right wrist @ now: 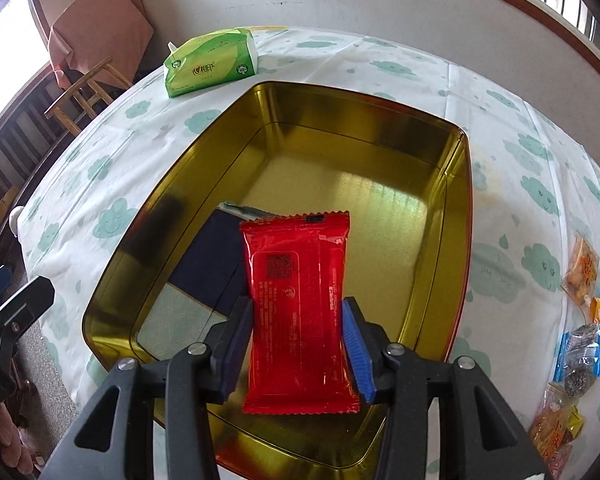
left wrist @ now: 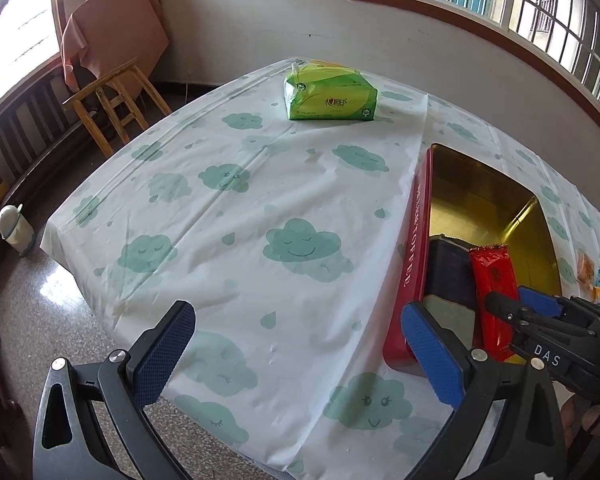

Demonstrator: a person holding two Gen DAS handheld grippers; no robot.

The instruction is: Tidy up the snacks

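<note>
The right tongs (right wrist: 298,344) hang over the near end of the gold-lined tin (right wrist: 456,216), with the red packet (right wrist: 298,304) lying lengthwise between the two pads. The left pad (right wrist: 236,344) sits against the packet's edge; the right pad (right wrist: 358,352) is at its other edge, though whether it presses or only brushes the wrapper cannot be told. The packet lies inside the tin, partly over a dark packet (right wrist: 208,264) that rests along the tin's left wall (a pale corner of it shows nearest the camera). The rest of the tin's floor is bare.

The left tongs (left wrist: 296,356) are spread wide with nothing between them, hovering above the cloud-print table (left wrist: 240,216) just left of the tin's red outer wall (left wrist: 414,256).

A green tissue pack (right wrist: 210,62) lies at the table's far side, well apart from the tin. More snacks (right wrist: 580,320) lie loose in a row on the table to the tin's right.
</note>
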